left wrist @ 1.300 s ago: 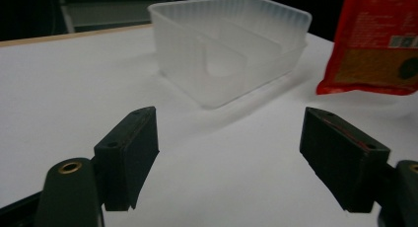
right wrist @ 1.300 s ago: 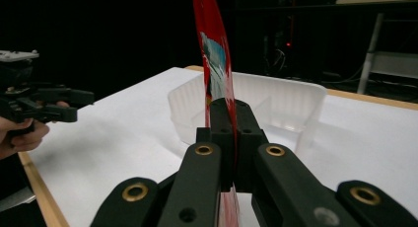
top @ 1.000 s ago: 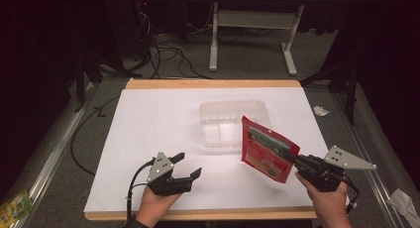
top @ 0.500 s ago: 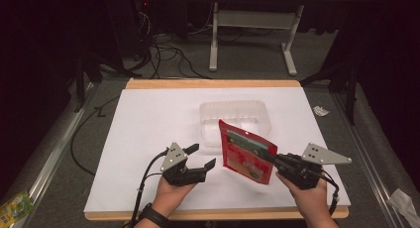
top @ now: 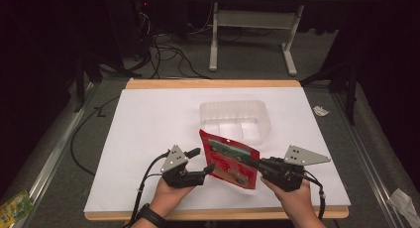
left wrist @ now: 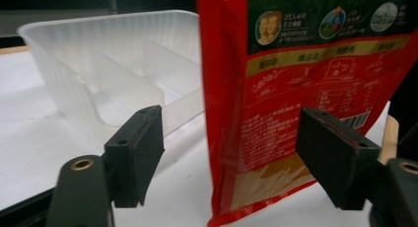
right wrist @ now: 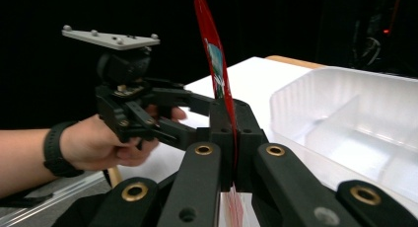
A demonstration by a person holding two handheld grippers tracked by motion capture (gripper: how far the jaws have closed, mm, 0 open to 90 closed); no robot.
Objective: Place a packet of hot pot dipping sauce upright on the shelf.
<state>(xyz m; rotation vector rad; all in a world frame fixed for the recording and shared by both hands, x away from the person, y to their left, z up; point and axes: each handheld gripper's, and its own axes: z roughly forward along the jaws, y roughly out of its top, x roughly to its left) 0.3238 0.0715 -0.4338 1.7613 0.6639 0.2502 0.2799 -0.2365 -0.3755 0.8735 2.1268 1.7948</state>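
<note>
My right claw (top: pixel 253 163) is clamped on one edge of the red pouch (top: pixel 229 159), holding it upright above the near part of the white worktop (top: pixel 148 119), just in front of the clear plastic tray (top: pixel 236 120). In the right gripper view the pouch (right wrist: pixel 215 64) stands edge-on, pinched between the two jaws. My left claw (top: pixel 202 159) has just been closing a little but is wide, with the pouch's free edge between its jaws; in the left gripper view the pouch (left wrist: pixel 296 89) sits between the pads, and I can't tell whether the right-hand pad touches it.
</note>
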